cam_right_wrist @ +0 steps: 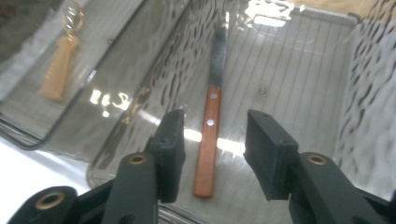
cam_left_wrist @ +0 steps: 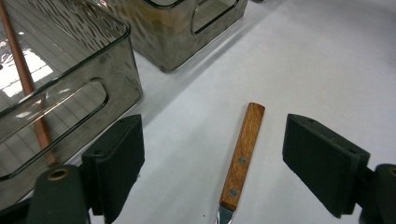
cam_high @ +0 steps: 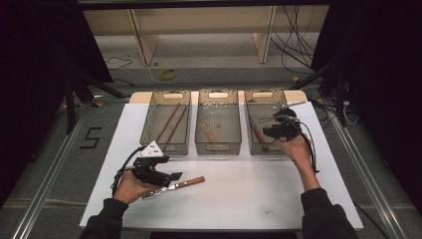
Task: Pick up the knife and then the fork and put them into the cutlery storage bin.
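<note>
A knife with a wooden handle (cam_high: 186, 183) lies on the white table near the front left. My left gripper (cam_high: 174, 177) hovers low over it. In the left gripper view the handle (cam_left_wrist: 243, 156) lies between the wide-apart jaws of the left gripper (cam_left_wrist: 212, 140), and neither pad touches it. My right gripper (cam_high: 271, 130) reaches into the right clear bin (cam_high: 251, 148). In the right gripper view, the right gripper (cam_right_wrist: 212, 135) has its jaws parted above a second wooden-handled knife (cam_right_wrist: 208, 140), which lies flat on the bin floor.
Three clear bins stand in a row at the back. The left bin (cam_high: 148, 134) holds two brown sticks (cam_high: 169, 124). The middle bin (cam_high: 218, 148) holds a whisk-like tool with a pale wooden handle (cam_right_wrist: 58, 70). Bare white table spreads in front.
</note>
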